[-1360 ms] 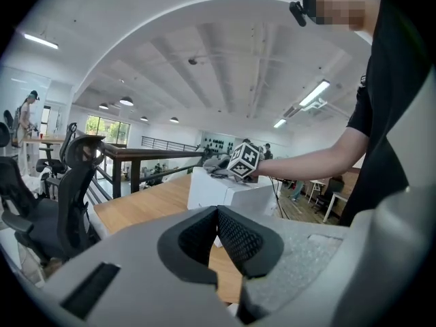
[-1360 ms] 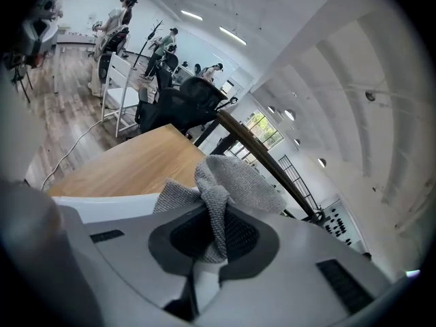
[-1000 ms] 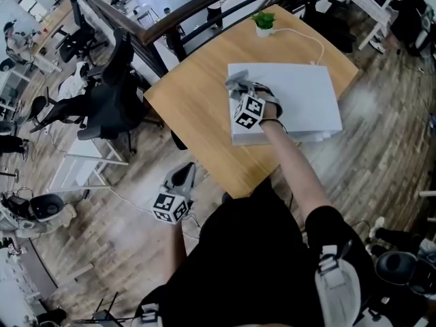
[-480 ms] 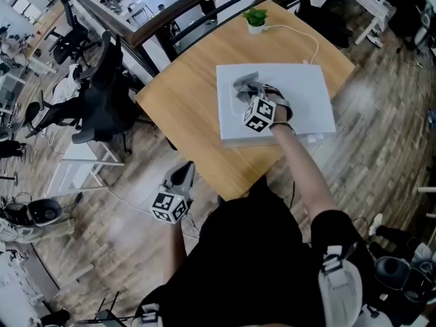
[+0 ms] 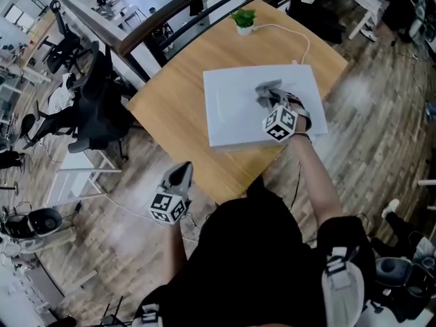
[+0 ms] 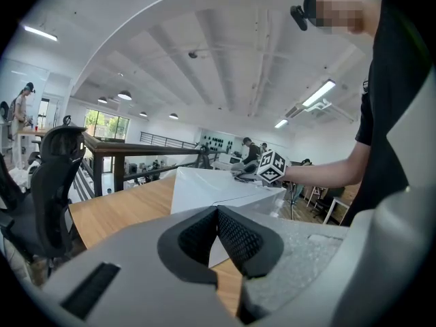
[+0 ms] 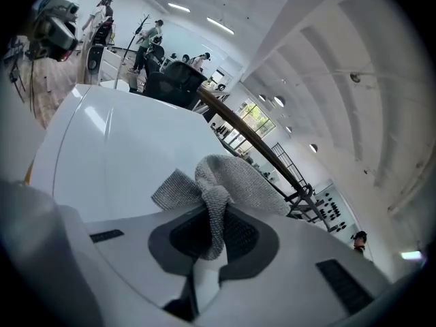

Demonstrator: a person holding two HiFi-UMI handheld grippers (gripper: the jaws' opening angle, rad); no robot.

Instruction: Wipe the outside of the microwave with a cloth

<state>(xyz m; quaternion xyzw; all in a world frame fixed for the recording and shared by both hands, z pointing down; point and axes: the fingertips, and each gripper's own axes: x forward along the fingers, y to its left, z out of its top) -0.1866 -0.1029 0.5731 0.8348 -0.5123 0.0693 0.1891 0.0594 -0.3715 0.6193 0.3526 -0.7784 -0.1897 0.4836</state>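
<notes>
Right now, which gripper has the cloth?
The right gripper: its jaws are clamped on the grey cloth, over the top of the white microwave. The left gripper is shut with nothing between its jaws.

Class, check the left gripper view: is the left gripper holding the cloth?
No, the left gripper is shut on nothing; the cloth is pinched in the right gripper.

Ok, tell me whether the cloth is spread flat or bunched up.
Bunched: the cloth is crumpled into folds, pinched in the right gripper on the microwave top.
</notes>
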